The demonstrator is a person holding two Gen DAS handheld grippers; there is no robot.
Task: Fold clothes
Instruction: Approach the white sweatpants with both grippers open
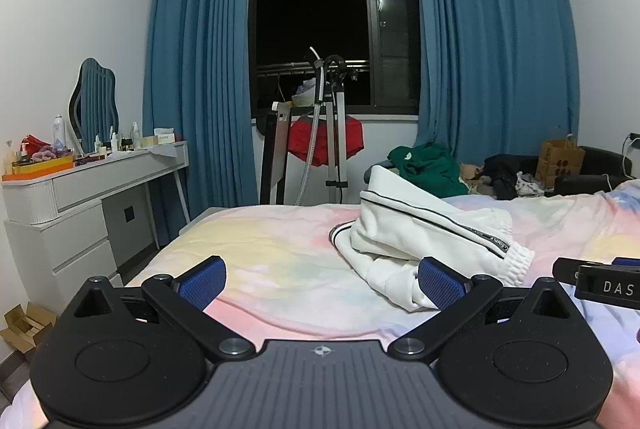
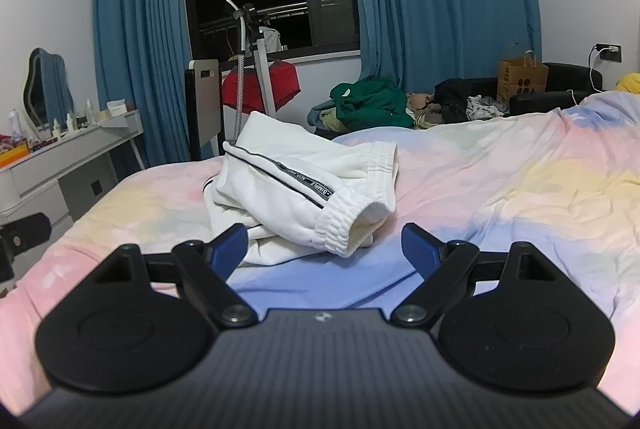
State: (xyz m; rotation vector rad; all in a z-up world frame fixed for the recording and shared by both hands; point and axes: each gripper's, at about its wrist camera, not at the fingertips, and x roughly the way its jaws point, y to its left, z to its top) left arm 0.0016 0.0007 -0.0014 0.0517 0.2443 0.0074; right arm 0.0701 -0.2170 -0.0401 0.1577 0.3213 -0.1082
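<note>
White jogging trousers (image 1: 424,229) with a dark side stripe lie bunched on the pastel bedsheet (image 1: 280,253), an elastic cuff pointing toward me; they also show in the right wrist view (image 2: 296,189). My left gripper (image 1: 322,279) is open and empty, low over the sheet, its right pad (image 1: 438,281) just in front of the trousers' near edge. My right gripper (image 2: 324,249) is open and empty, with the cuff (image 2: 352,225) lying between and just beyond its fingers. The right gripper's tip shows at the right edge of the left wrist view (image 1: 600,279).
A white dressing table (image 1: 92,185) with bottles and a mirror stands left of the bed. A garment steamer stand (image 1: 332,125) with a red cloth is at the window. A pile of green and dark clothes (image 2: 372,103) and a paper bag (image 2: 522,77) lie beyond the bed.
</note>
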